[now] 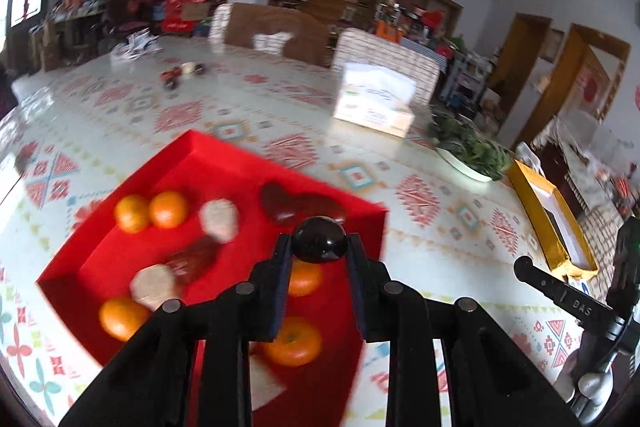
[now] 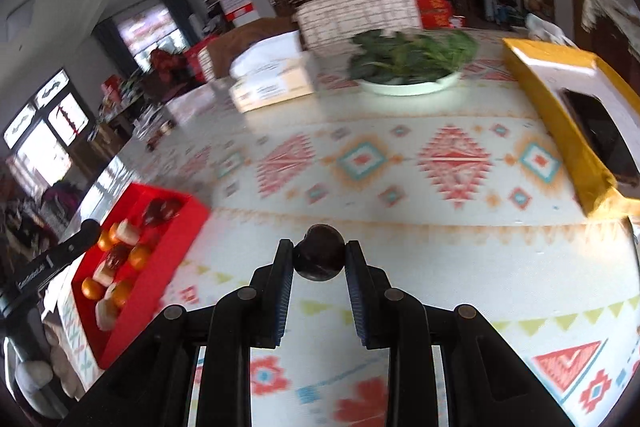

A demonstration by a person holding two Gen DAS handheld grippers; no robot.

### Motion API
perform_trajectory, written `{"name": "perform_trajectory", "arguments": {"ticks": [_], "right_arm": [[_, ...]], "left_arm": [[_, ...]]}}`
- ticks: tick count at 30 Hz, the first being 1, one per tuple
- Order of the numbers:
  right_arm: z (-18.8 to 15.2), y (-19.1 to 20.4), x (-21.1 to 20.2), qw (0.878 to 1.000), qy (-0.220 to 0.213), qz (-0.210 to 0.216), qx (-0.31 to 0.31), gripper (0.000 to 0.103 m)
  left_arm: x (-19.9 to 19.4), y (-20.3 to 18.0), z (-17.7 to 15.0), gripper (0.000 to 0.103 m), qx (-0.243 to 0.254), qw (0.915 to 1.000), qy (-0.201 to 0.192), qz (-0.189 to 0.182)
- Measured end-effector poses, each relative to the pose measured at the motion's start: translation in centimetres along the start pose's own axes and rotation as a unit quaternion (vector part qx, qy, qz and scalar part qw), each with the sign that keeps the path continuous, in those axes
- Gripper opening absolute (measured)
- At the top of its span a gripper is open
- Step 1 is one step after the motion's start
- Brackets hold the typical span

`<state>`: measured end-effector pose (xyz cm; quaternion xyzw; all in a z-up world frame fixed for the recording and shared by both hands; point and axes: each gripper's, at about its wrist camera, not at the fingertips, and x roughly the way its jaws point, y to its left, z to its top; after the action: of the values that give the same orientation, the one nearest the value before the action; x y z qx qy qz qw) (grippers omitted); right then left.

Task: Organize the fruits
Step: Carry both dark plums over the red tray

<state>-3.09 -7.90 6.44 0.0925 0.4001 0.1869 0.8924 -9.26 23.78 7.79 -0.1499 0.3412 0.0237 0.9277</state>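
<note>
Glossy dark round fruit [image 1: 319,240] pinched between left tongs' tips, above red tray [image 1: 192,151] of oranges [image 1: 168,209], pale and dark fruits, second dark round fruit [image 2: 319,252] pinched between right tongs' tips

White letters "DAS" stand on the right tool's black arm [image 1: 568,297].

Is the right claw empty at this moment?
No, the right claw is shut on a dark round fruit, held above the patterned tablecloth.

dark fruit [image 1: 319,240]: glossy, smooth | red tray [image 1: 192,163]: matt | tablecloth [image 2: 400,195]: glossy, printed
</note>
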Motion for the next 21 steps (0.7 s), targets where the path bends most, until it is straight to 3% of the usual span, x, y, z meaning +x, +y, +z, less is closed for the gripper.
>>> {"name": "perform_trajectory", "arguments": {"ticks": [8, 21], "right_arm": [[0.0, 7.5, 1.6, 0.998, 0.021, 0.034, -0.041, 0.029], [-1.7, 15.9, 5.1, 0.992, 0.056, 0.065, -0.09, 0.029]], "left_arm": [[-1.7, 4.8, -0.9, 0.026, -0.021, 0.9988, -0.013, 0.042], [-2.4, 8.7, -1.3, 0.026, -0.039, 0.9978, -0.009, 0.052]]}}
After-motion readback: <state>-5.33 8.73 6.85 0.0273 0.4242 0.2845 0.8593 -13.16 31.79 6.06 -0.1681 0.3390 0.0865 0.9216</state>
